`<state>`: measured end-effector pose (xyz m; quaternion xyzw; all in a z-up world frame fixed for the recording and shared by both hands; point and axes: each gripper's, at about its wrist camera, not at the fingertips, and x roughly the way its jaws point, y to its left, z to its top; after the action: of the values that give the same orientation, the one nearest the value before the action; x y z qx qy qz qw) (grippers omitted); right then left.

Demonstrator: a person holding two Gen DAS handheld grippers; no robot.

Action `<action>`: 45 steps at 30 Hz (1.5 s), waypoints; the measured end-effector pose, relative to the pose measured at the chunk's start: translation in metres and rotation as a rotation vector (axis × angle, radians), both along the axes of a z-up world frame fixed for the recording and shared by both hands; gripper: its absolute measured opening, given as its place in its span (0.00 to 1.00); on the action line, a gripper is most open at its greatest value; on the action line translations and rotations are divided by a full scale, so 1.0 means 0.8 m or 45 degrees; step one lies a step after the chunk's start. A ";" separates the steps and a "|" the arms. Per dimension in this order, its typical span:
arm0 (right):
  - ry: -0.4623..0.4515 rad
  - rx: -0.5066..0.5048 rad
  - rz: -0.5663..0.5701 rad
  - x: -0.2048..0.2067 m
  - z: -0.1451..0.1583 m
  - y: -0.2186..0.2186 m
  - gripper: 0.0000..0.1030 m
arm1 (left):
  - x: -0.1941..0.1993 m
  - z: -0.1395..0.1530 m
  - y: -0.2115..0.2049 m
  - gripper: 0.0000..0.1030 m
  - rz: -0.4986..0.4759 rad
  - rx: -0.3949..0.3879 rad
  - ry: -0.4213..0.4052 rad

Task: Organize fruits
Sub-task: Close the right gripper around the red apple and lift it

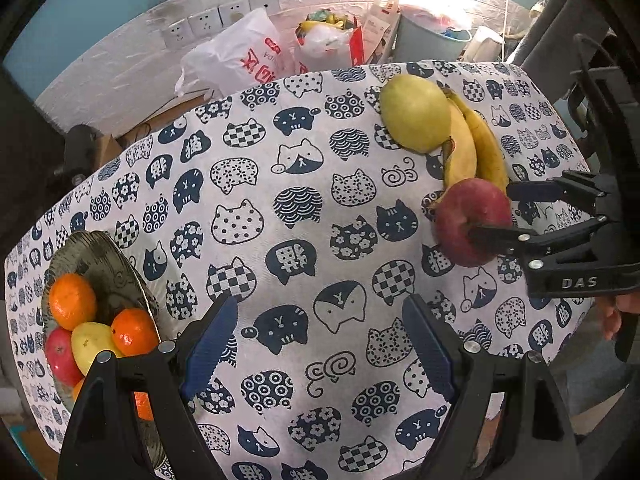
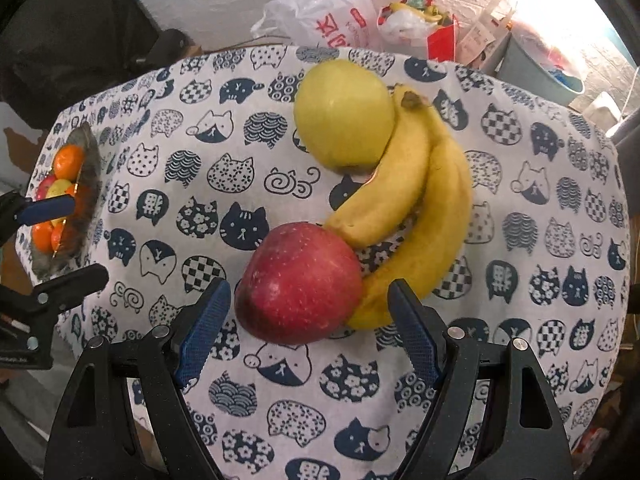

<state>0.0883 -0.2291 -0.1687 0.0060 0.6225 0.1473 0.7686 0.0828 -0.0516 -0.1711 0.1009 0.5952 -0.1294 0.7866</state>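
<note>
The right tongs (image 2: 308, 332) are seen spread wide and empty above the red apple (image 2: 300, 284), which lies directly ahead of them on the cat-print cloth of the counter (image 2: 540, 208), toward its right edge. The apple is framed between the two blue pads without being pressed by either; its right flank is touched by the tip of the bananas (image 2: 412, 216), whose long curve runs away toward the far edge, where a yellow-green pear (image 2: 344, 114) is tucked against them. The left tongs (image 1: 320, 344) are likewise held released and empty, over bare cloth near the middle of the counter, well apart from the apple. The glass bowl (image 1: 104, 256), already loaded with oranges and other fruit, is set at the left edge. The apple is judged to be the right hand's pick, with the bananas crowding one pad's path.
</note>
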 end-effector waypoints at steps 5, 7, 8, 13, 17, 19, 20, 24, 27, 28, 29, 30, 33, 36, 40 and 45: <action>-0.010 -0.033 0.034 0.003 -0.009 0.014 0.77 | 0.002 -0.003 0.002 0.83 0.001 -0.006 0.012; -0.020 -0.054 0.044 0.003 -0.011 0.019 0.77 | 0.002 -0.005 0.002 0.83 -0.001 -0.003 0.015; -0.030 -0.076 0.051 0.001 -0.011 0.022 0.77 | 0.002 -0.006 0.002 0.83 -0.003 -0.004 0.019; -0.073 -0.137 0.101 -0.005 -0.016 0.042 0.76 | 0.004 -0.010 0.002 0.83 -0.003 -0.006 0.032; -0.106 -0.132 0.103 -0.004 -0.009 0.039 0.65 | 0.004 -0.009 0.003 0.83 -0.004 -0.009 0.028; -0.105 -0.117 0.105 -0.004 -0.005 0.037 0.61 | 0.004 -0.008 0.003 0.83 -0.004 -0.011 0.026; -0.100 -0.112 0.105 -0.004 -0.007 0.036 0.61 | 0.004 -0.008 0.003 0.83 -0.003 -0.011 0.025; -0.090 -0.094 0.087 -0.005 -0.006 0.032 0.61 | 0.005 -0.008 0.003 0.83 0.002 -0.009 0.028; -0.068 -0.070 0.071 -0.006 -0.005 0.025 0.61 | 0.004 -0.007 0.003 0.83 0.004 -0.010 0.029; -0.069 -0.058 0.069 -0.007 -0.003 0.024 0.62 | 0.004 -0.007 0.003 0.83 0.002 -0.010 0.029; -0.073 -0.047 0.071 -0.009 -0.001 0.024 0.62 | 0.003 -0.007 0.002 0.83 -0.002 -0.008 0.029; -0.076 -0.040 0.077 -0.010 0.002 0.025 0.62 | 0.002 -0.007 0.001 0.83 -0.005 -0.006 0.028; -0.084 -0.024 0.109 -0.013 0.005 0.033 0.69 | 0.000 -0.007 0.000 0.83 -0.014 -0.004 0.029; -0.057 -0.054 0.125 -0.011 -0.005 0.038 0.78 | -0.001 -0.008 0.001 0.83 -0.018 0.003 0.029; -0.055 -0.042 0.083 -0.008 -0.014 0.031 0.77 | -0.002 -0.008 0.004 0.83 -0.008 -0.004 0.033; -0.062 -0.035 0.069 -0.001 -0.018 0.026 0.74 | -0.002 -0.006 0.004 0.83 -0.008 -0.008 0.031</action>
<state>0.0872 -0.2084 -0.1835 -0.0251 0.6054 0.1596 0.7794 0.0810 -0.0484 -0.1762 0.0988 0.6040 -0.1349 0.7793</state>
